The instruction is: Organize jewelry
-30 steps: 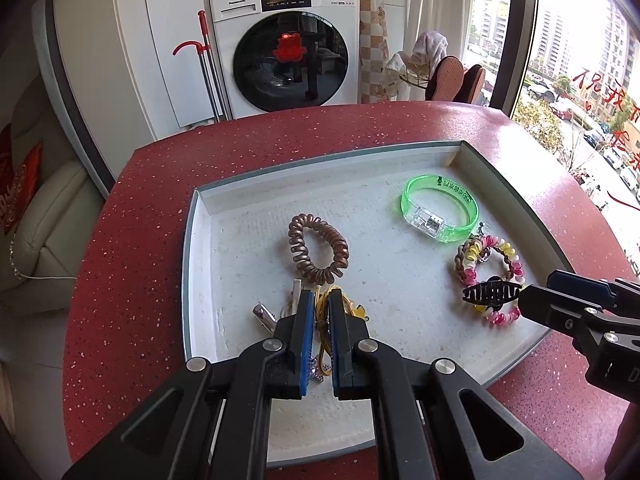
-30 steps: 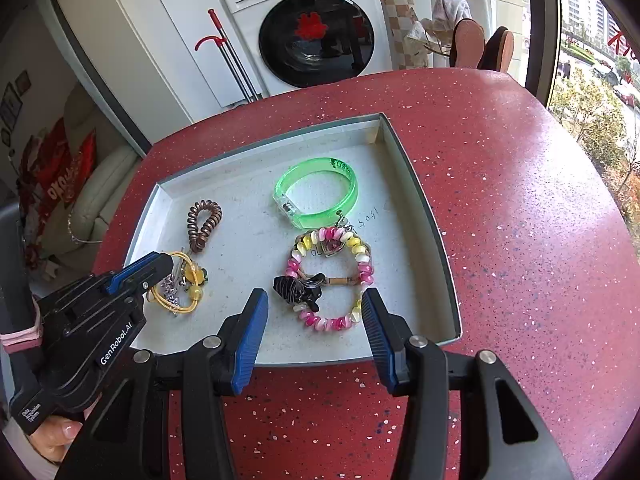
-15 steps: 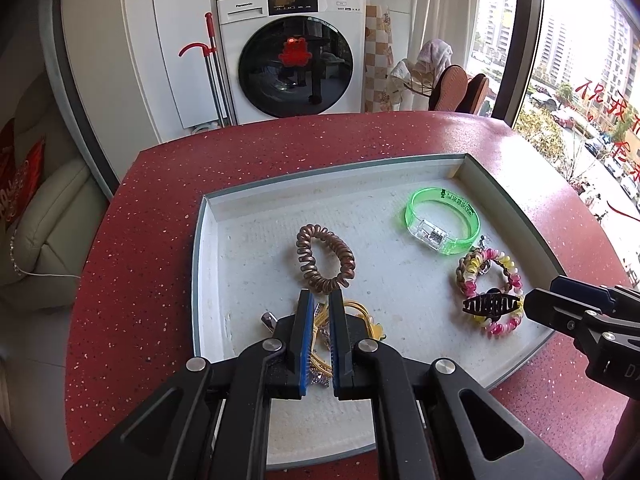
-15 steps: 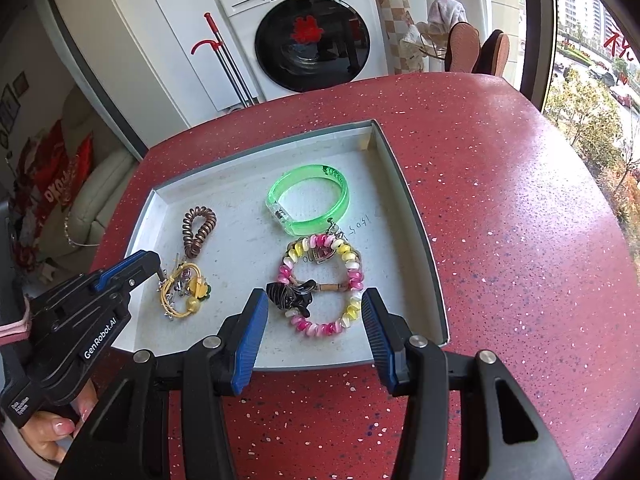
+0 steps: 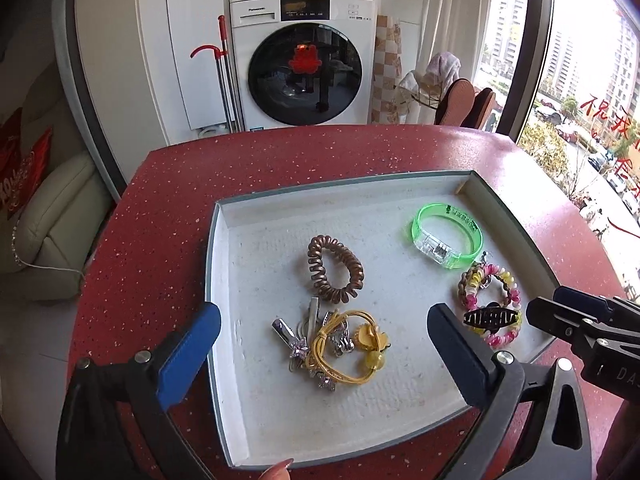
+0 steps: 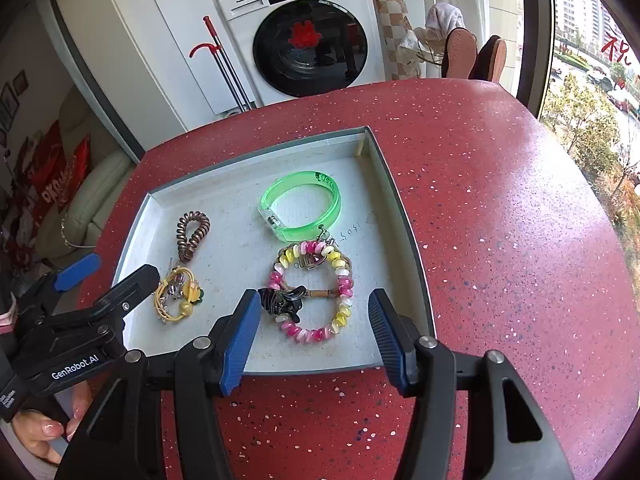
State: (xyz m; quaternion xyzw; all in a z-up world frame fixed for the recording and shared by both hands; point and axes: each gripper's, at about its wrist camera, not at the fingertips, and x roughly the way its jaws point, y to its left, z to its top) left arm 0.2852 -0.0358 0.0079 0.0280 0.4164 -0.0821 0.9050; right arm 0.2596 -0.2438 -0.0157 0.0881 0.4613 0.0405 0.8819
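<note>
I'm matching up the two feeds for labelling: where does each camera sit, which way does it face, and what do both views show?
Left wrist: sits on the left gripper, angled down at the tray's left half, jaws just opened wide above the yellow hair-tie bundle; a fingertip shows at the bottom.
Right wrist: sits on the right gripper, angled down at the tray's right half, jaws just opened wider and apart around the pink-and-yellow bracelet; a hand holds the left gripper.
Shared: tray, green bracelet, brown coil tie, black claw clip, washing machine.

"GenRobot.AI" is printed in white on the black left gripper (image 6: 110, 276) at eight o'clock. A small maker's name on the washing machine (image 6: 304, 36) at twelve o'clock is too tiny to read.
</note>
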